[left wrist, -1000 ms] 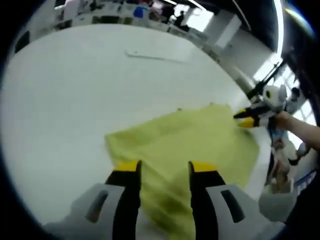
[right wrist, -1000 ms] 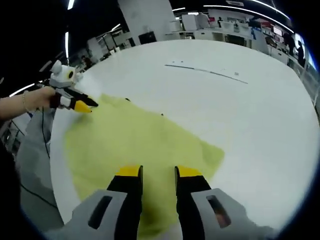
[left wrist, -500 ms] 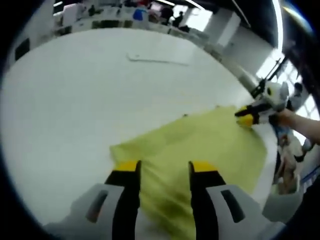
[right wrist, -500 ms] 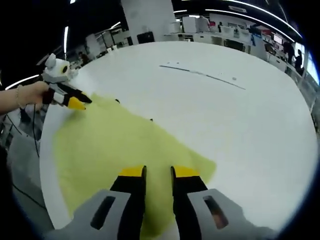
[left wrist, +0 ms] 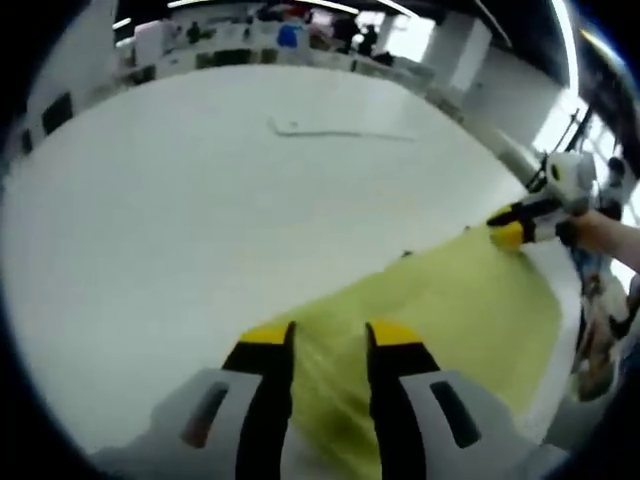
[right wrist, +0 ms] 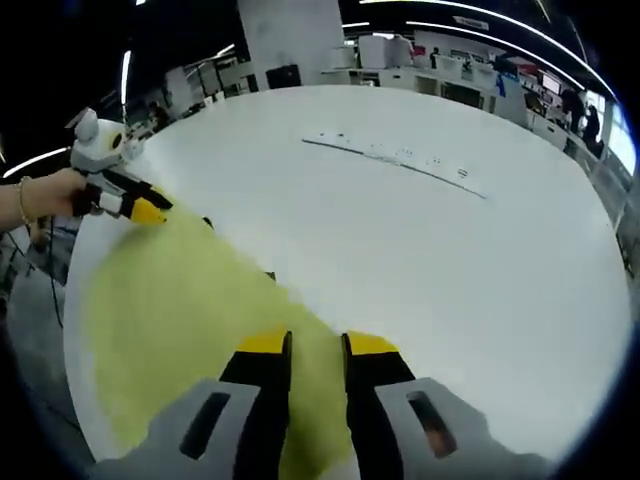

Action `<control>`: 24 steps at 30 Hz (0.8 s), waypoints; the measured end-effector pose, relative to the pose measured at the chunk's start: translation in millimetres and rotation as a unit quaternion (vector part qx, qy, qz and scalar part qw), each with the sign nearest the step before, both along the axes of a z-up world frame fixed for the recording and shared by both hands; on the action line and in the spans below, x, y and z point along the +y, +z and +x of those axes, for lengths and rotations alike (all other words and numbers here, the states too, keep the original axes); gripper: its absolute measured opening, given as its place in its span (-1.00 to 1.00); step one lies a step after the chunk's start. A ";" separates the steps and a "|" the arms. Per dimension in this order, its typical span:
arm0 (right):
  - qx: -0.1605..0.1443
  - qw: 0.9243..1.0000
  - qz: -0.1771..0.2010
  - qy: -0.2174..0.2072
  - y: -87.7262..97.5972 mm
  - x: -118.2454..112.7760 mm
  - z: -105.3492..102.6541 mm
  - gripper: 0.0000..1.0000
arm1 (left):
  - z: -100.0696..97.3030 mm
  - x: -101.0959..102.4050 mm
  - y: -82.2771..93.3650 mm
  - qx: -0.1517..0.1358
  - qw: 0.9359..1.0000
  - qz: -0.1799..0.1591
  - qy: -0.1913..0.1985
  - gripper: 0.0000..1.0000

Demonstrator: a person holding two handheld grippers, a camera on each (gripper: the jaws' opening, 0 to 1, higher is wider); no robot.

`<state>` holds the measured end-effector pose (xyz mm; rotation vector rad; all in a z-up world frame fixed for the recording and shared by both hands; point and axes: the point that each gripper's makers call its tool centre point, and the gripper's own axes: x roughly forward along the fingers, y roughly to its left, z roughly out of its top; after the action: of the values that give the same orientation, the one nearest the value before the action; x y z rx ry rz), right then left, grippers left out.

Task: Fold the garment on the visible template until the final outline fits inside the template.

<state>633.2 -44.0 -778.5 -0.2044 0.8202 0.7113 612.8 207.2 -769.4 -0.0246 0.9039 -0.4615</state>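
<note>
Both grippers have their yellow-tipped jaws drawn nearly together on cloth. The left gripper has the yellow garment running up between its fingers, with only a narrow gap of fabric showing; the right gripper stands the same way, its fingers pinched close on the near edge of the garment. Each gripper also shows small in the other's view, the right one at the far corner of the cloth by the table's edge, held by a hand, the left one likewise with a hand behind it.

The garment lies stretched as a flat yellow sheet along the near edge of the white table, taut between the two grips. A thin dark line is marked on the table well beyond the cloth — possibly part of the template, though I cannot tell its full outline.

By my reading the step in hand is a fold in progress, with the two held corners being carried together. The next move calls for both grips to travel evenly across the cloth, keeping the edge straight, then to lower and let go so that the folded outline lands square and nothing slides off the table's edge.
</note>
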 end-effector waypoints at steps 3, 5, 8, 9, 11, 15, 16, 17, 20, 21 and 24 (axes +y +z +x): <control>-0.009 1.000 -0.005 -0.002 -1.6 1.9 6.5 -0.54 | 5.9 0.3 -0.2 -0.007 1.000 0.014 0.005 -0.50; -0.012 1.000 -0.007 -0.004 -2.4 2.5 8.4 -0.54 | 9.9 2.5 -1.8 -0.012 0.999 0.034 0.005 -0.41; -0.020 1.000 -0.020 -0.005 -3.0 0.6 11.5 -0.53 | 18.3 8.1 -5.6 -0.026 0.997 0.075 0.000 -0.22; -0.020 1.000 -0.022 -0.006 -2.8 -0.3 11.6 -0.52 | 19.2 7.3 -7.3 -0.025 0.996 0.080 -0.002 -0.21; -0.023 0.999 -0.026 -0.010 -0.2 -2.8 11.9 -0.51 | 20.8 6.7 -6.1 -0.024 0.997 0.079 -0.001 -0.21; -0.035 0.999 -0.025 -0.010 12.3 -9.9 9.1 -0.51 | 24.2 11.0 13.3 -0.055 0.996 0.077 0.001 -0.19; -0.036 0.999 -0.023 -0.010 14.2 -11.8 8.2 -0.51 | 23.5 10.5 17.3 -0.061 0.996 0.068 0.000 -0.20; -0.036 0.999 -0.022 -0.011 15.4 -13.6 7.2 -0.51 | 22.3 11.5 20.6 -0.063 0.996 0.063 0.001 -0.20; -0.038 0.999 -0.017 -0.021 22.1 -21.8 2.5 -0.51 | 15.4 16.6 29.6 -0.067 0.996 0.050 0.006 -0.19; -0.039 0.999 -0.015 -0.025 24.7 -23.6 0.9 -0.51 | 13.1 18.0 32.7 -0.070 0.996 0.046 0.007 -0.18; -0.042 0.999 0.002 -0.035 34.7 -25.0 -8.8 -0.49 | 4.0 18.1 41.3 -0.079 0.996 0.037 0.000 -0.16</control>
<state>624.4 -69.0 -743.8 -0.2010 0.7421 0.6346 616.8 225.3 -728.2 0.0788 0.7647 -0.4242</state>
